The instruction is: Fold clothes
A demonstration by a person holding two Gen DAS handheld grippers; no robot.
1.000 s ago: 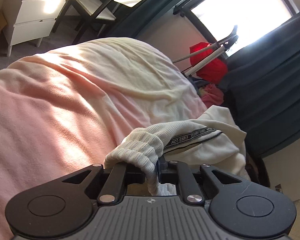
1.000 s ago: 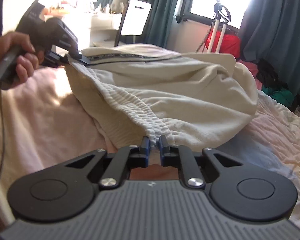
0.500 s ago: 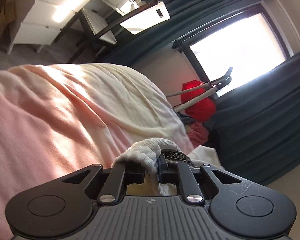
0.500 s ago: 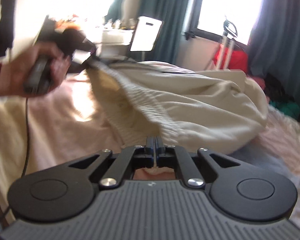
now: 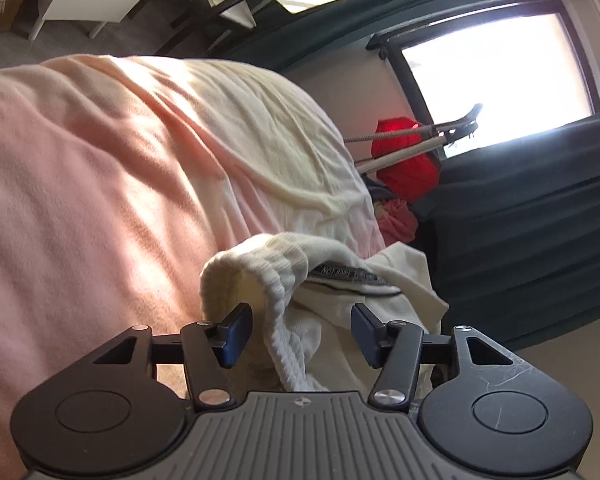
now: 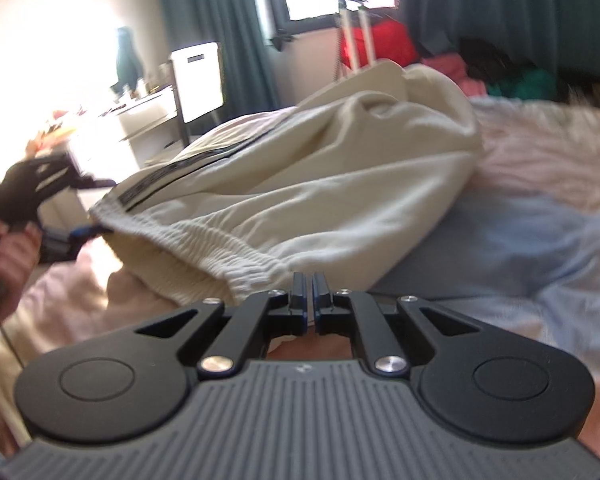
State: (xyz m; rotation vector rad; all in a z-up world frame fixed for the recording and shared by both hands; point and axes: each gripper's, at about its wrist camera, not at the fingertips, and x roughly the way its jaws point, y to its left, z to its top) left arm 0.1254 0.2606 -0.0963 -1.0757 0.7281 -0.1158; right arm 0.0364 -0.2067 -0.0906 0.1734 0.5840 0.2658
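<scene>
while left tool [image 5: 302,334] has just been opening around cream pants [image 6: 300,184], right tool [image 6: 310,300] clamped shut, red bag [image 5: 406,164] behind

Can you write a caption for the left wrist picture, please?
Left gripper, jaws just opened, lets go of the cream sweatpants' ribbed waistband over a pink bedspread.

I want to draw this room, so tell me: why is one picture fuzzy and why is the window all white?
Right wrist view: smeared by motion blur, worst on the hand and the fluffy blanket. Left wrist view: sharp, but the window is blown out white by glare, and the fisheye bends the bed.
</scene>
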